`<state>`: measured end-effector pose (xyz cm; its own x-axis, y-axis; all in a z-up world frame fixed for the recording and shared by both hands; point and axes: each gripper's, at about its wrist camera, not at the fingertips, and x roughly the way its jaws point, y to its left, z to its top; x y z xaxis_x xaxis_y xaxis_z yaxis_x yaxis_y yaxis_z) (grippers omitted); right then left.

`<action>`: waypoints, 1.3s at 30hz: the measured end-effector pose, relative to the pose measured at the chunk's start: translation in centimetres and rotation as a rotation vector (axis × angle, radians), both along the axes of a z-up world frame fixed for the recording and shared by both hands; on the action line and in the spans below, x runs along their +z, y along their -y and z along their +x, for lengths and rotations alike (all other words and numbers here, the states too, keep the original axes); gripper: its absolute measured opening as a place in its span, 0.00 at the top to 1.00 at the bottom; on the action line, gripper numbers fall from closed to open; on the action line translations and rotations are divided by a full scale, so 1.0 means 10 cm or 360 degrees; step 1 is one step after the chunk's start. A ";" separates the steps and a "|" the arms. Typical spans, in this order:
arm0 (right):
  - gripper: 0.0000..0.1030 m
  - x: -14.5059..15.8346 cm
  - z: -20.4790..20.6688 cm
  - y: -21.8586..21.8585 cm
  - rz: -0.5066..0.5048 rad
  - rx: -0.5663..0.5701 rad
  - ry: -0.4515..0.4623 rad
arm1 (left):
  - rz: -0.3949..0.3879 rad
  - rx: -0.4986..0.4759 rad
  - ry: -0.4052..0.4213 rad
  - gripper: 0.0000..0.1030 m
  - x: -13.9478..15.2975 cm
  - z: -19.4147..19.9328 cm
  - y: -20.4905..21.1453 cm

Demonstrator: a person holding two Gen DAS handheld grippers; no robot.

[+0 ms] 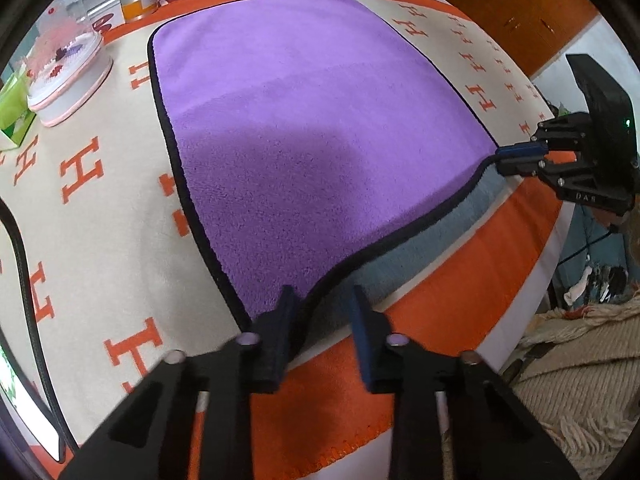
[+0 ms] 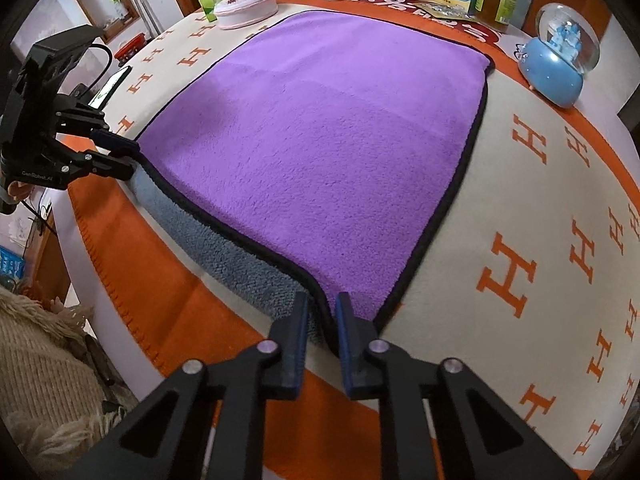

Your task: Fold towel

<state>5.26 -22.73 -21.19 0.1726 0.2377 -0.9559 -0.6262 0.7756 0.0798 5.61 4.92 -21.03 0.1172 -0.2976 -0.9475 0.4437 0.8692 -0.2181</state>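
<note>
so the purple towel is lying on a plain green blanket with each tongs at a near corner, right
Not quite. The blanket is cream with orange H letters and an orange border, not plain green; the right wrist view shows it. The rest holds: the purple towel lies on it, left tongs and right tongs at its near corners.

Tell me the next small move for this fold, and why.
Probably squeeze the left tool fully shut on its corner. The right tool looks pinched on the other near corner of the towel, and the near hem is raised, with the grey underside showing. But the left tool's fingers stand wider apart around the hem, so its grip looks uncertain before any lift.
</note>
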 end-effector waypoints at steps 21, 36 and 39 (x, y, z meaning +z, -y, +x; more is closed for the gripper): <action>0.95 0.22 0.12 0.00 0.0007 -0.0252 0.0089 | 0.0033 0.0221 0.0207 0.95 0.43 0.17 -0.25; 0.95 0.64 1.32 -0.10 0.0050 -0.0479 0.0247 | 0.0194 0.0404 0.0379 0.95 0.67 1.42 -0.03; 0.95 0.60 1.62 -0.15 0.0022 -0.0515 0.0259 | 0.0223 0.0443 0.0394 0.95 0.63 1.68 0.01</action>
<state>21.44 -21.27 -15.20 0.3908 0.1586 -0.9067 -0.3537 0.9353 0.0112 22.38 4.82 -14.78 0.4049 -0.0921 -0.9097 0.2110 0.9775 -0.0051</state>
